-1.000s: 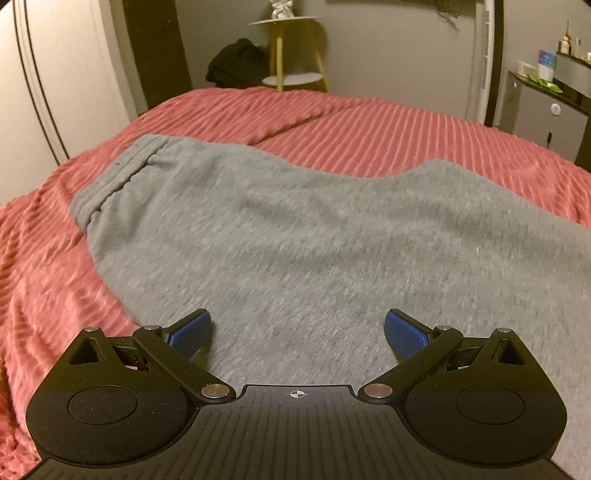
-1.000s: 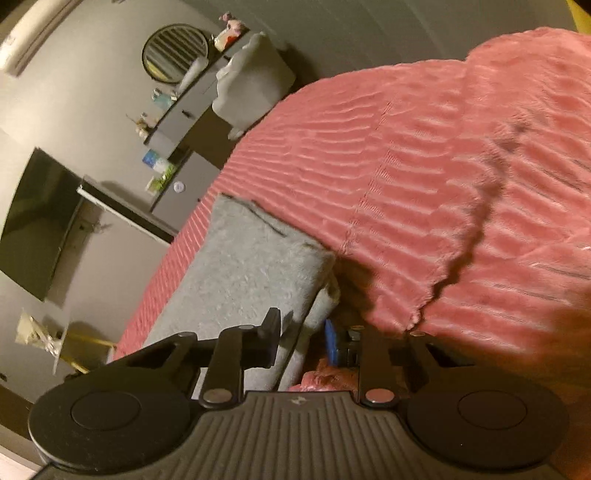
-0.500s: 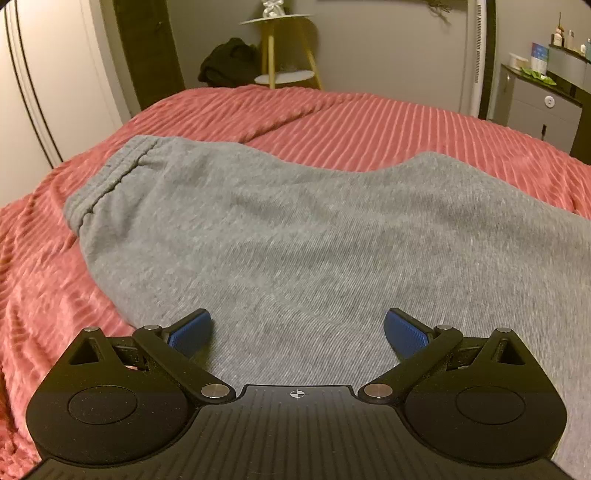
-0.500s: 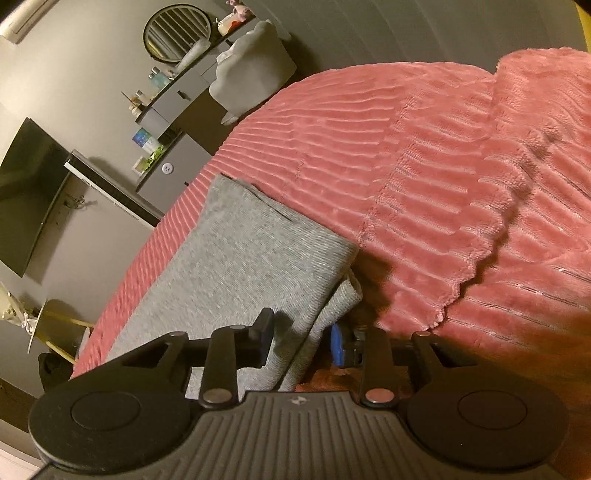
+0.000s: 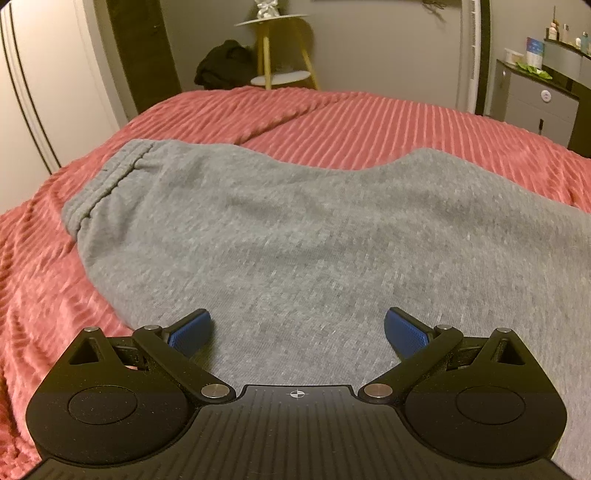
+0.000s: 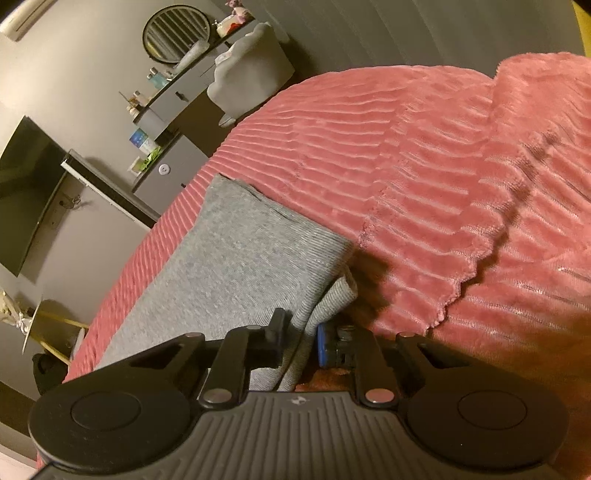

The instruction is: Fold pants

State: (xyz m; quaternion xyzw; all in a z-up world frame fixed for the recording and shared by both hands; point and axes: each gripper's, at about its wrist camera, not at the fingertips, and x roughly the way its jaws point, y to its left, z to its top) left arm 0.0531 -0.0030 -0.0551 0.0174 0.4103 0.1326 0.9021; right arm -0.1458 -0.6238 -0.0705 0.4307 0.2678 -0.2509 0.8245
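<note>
Grey sweatpants lie flat on a pink ribbed blanket, with the elastic waistband at the far left. My left gripper hovers low over the pants with its blue pads wide apart and nothing between them. In the right wrist view the pant legs run away to the upper left, one cuff lying on the other. My right gripper is at the near corner of the cuffs. Its jaws are closing, and a fold of grey fabric fills the narrow gap between the pads.
The blanket has a scalloped fold to the right of the cuffs. Beyond the bed stand a yellow-legged side table, a dark bundle and a grey cabinet. A wall TV, a round mirror and a grey chair line the far wall.
The right gripper's jaws have narrowed onto the cuff fabric, and its view has rolled slightly. The left gripper has stayed in place, still open.
</note>
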